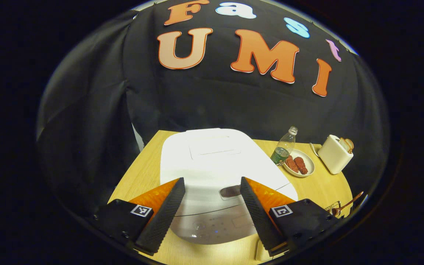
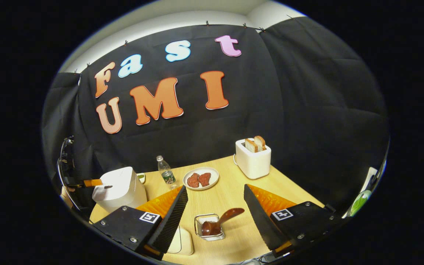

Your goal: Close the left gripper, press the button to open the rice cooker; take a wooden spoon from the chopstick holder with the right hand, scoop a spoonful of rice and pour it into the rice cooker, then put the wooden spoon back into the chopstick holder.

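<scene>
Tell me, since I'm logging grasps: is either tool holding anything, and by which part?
Nothing is held. The left tool is open above the rice cooker; the right tool is open near the wooden spoon.

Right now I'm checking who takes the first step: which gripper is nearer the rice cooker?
Left. The left gripper hovers open right over the rice cooker, fingers straddling its front. The right gripper faces the chopstick holder, with the cooker off to its left.

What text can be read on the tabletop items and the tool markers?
No word or number is legible.
Green label on the clear plastic bottle: too small to read.
Front panel of the white rice cooker: faint marks, blurred.
Black-and-white square markers: coded patterns, no words.
White toaster: no text visible.
</scene>
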The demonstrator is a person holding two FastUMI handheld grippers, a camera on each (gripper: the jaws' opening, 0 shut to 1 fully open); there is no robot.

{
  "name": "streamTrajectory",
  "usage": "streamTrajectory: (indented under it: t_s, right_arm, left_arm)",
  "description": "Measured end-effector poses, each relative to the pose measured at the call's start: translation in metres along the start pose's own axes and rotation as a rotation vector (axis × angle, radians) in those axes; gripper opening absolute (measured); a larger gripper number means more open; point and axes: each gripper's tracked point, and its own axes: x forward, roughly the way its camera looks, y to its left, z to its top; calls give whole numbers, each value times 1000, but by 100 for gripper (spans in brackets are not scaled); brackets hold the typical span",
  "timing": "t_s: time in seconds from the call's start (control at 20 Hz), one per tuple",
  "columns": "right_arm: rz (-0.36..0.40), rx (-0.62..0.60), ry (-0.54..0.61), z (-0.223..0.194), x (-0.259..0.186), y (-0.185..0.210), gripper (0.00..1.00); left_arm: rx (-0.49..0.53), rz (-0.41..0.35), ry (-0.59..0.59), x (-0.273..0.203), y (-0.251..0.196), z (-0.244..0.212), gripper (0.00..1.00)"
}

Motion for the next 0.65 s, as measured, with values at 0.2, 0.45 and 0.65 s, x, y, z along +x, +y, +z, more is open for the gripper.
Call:
streamTrajectory:
  t_s: [0.2, 0.45, 0.65]
  right_arm:
    - [19, -71, -100, 63, 0, 12, 95]
    - [26, -170, -206, 128, -12, 33, 95]
    - [56, -179, -268, 162, -35, 55, 95]
  left_arm:
    - [38, 2, -146, -65, 11, 63, 100]
    - [30, 34, -331, -157, 28, 141, 100]
    - [47, 78, -422, -217, 38, 177, 100]
